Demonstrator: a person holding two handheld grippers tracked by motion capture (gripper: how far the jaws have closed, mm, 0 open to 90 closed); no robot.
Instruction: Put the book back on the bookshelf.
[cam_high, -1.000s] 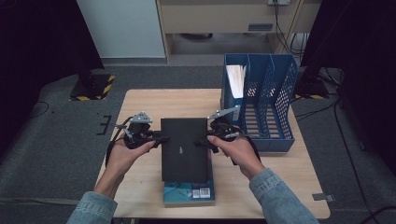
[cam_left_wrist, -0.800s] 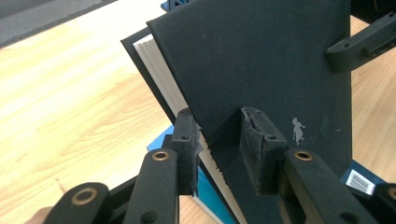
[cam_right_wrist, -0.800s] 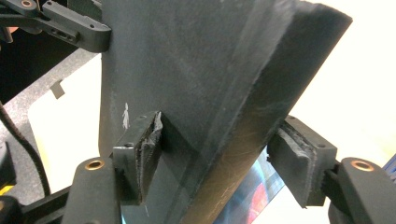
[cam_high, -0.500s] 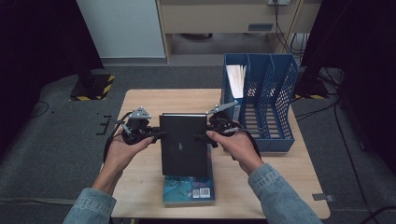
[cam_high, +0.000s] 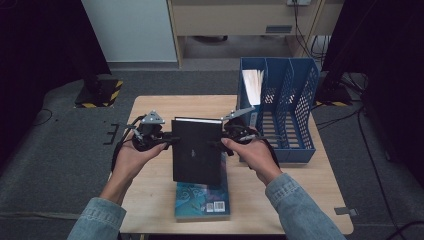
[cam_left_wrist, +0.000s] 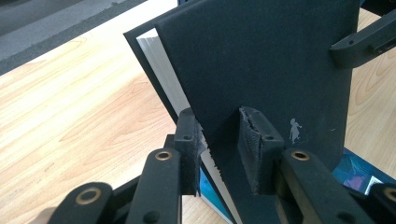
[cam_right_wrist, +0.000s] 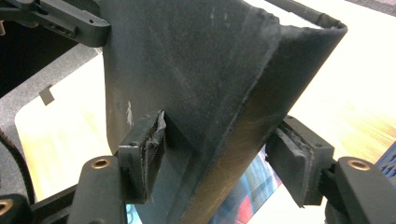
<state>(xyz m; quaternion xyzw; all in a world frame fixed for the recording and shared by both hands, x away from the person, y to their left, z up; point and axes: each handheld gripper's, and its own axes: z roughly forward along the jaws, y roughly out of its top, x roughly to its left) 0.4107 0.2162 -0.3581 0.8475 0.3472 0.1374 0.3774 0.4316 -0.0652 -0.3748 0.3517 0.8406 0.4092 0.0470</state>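
I hold the black book (cam_high: 197, 150) lifted off the table (cam_high: 150, 107) between my two grippers, above the teal book (cam_high: 202, 200) that lies flat near the front edge. My left gripper (cam_high: 167, 141) is clamped on the fore-edge side: in the left gripper view one pad (cam_left_wrist: 254, 140) presses the matte front cover and the other presses the back, with the white page block between them. My right gripper (cam_high: 220, 142) takes the spine side; its jaws have just been closing a little, with the spine between them, one pad on the front cover, but I cannot tell whether the far pad (cam_right_wrist: 294, 161) touches or stands just off the spine. To do this well I would seat that right grip fully before turning the book upright, keep both hands level so the covers do not splay, and steer the book towards the blue rack (cam_high: 295, 120) at my right, where a slot next to the pale papers (cam_high: 252, 85) looks free. The cover is a soft, dull black board, scuffed at the corners; the rack is perforated plastic; the table is light wood grain.
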